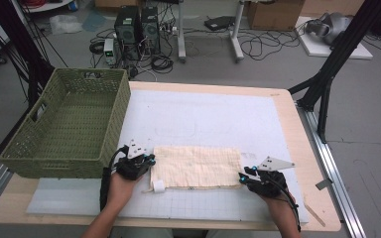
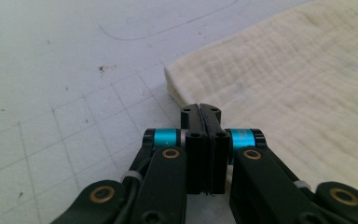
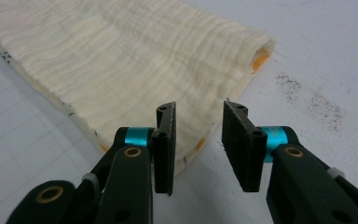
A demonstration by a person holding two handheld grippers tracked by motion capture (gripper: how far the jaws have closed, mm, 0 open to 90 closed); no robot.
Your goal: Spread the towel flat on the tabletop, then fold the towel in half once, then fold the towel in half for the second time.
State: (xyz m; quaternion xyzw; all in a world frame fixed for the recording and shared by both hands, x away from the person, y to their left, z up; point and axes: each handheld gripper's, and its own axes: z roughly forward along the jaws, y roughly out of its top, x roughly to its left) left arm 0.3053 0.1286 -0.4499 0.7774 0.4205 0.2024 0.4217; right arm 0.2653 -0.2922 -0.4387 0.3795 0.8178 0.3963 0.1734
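High view: folded cream cloth point(image 1: 196, 166) on white mat point(image 1: 203, 119), long axis running nine to three o'clock between both tools; left gripper point(image 1: 148, 160), jaws together and empty, at its nine o'clock edge; right gripper point(image 1: 242, 177), jaws parted, at its three o'clock corner.

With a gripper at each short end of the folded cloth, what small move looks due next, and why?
Probably close the right gripper on the cloth's end. Its jaws stand apart with the cloth edge just ahead of them and nothing pinched, while the left gripper has its jaws shut together at the opposite end. Whether the left pinches any fabric is unclear, so it may need regripping too.
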